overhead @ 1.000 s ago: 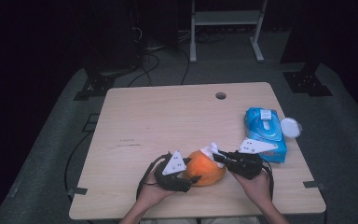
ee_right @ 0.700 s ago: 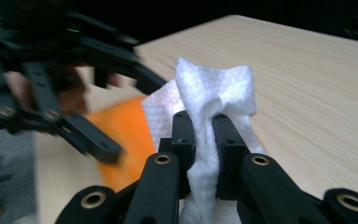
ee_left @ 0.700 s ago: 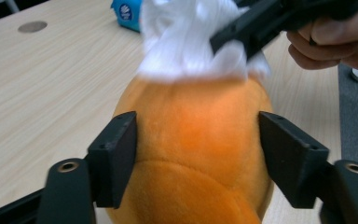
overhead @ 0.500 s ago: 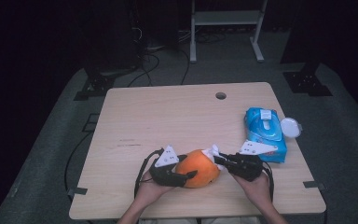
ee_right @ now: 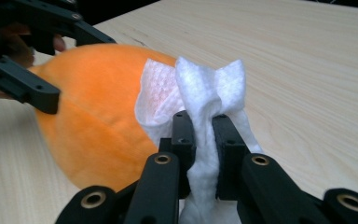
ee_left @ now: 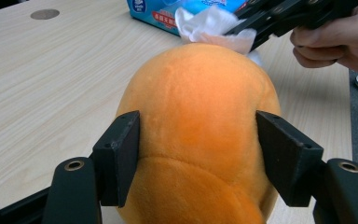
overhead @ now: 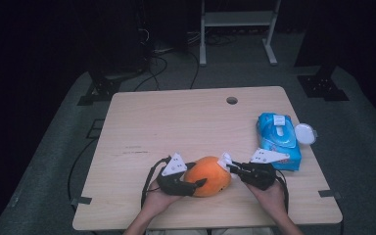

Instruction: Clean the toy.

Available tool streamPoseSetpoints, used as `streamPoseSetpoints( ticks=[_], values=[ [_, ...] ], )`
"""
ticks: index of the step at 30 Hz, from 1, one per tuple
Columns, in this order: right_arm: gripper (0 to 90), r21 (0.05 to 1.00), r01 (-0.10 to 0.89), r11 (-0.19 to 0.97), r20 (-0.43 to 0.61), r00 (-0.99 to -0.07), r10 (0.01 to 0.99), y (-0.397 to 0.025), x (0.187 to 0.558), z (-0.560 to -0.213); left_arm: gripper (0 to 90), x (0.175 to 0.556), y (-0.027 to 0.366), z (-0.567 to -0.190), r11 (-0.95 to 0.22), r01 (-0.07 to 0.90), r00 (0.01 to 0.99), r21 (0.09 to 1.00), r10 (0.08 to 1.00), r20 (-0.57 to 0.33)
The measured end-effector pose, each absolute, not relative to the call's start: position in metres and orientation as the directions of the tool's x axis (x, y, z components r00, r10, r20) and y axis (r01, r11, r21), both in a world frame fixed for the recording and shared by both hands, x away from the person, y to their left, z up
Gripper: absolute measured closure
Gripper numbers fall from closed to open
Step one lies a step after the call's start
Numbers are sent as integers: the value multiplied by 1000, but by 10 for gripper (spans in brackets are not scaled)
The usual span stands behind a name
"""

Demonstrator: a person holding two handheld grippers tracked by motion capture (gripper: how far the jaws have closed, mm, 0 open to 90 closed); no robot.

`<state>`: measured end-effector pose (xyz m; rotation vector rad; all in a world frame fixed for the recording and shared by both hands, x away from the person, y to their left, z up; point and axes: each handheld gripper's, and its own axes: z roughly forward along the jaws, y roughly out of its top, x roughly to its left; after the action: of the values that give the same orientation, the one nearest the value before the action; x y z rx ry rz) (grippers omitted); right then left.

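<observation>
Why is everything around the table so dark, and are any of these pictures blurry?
High view: light falls mainly on the table, the floor and background nearly black, the picture soft. Left gripper view: orange plush toy evenly lit and sharp; wet-wipe pack behind is softer. Right gripper view: white wipe crisp between the jaws; the toy's left edge looks slightly blurred.

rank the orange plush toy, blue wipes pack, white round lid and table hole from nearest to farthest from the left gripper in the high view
From the left gripper:
1. Orange plush toy, clamped between its jaws, near edge of the table.
2. Blue wipes pack, off to the right.
3. Table hole at the far edge and white round lid past the pack at the right edge: too close to call.
</observation>
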<state>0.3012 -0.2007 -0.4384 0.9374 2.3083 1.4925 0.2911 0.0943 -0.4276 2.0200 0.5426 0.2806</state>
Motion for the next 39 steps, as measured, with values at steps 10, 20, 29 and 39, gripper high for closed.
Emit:
streamPoseSetpoints(
  ticks=[10,20,29,39],
  values=[
    [805,882,414,222,201,-759,619,-200,302,-434,342,290,95,-428,-415,254,877,874,480,-27],
    [805,881,425,211,224,-764,605,-205,304,-434,337,280,85,-428,-448,206,893,870,450,20],
    [806,906,314,285,128,-843,522,-173,288,-416,293,278,79,-426,-466,177,905,867,424,43],
    [806,902,320,291,120,-832,541,-176,283,-416,197,290,85,-428,-456,293,888,840,456,-62]
  ],
)
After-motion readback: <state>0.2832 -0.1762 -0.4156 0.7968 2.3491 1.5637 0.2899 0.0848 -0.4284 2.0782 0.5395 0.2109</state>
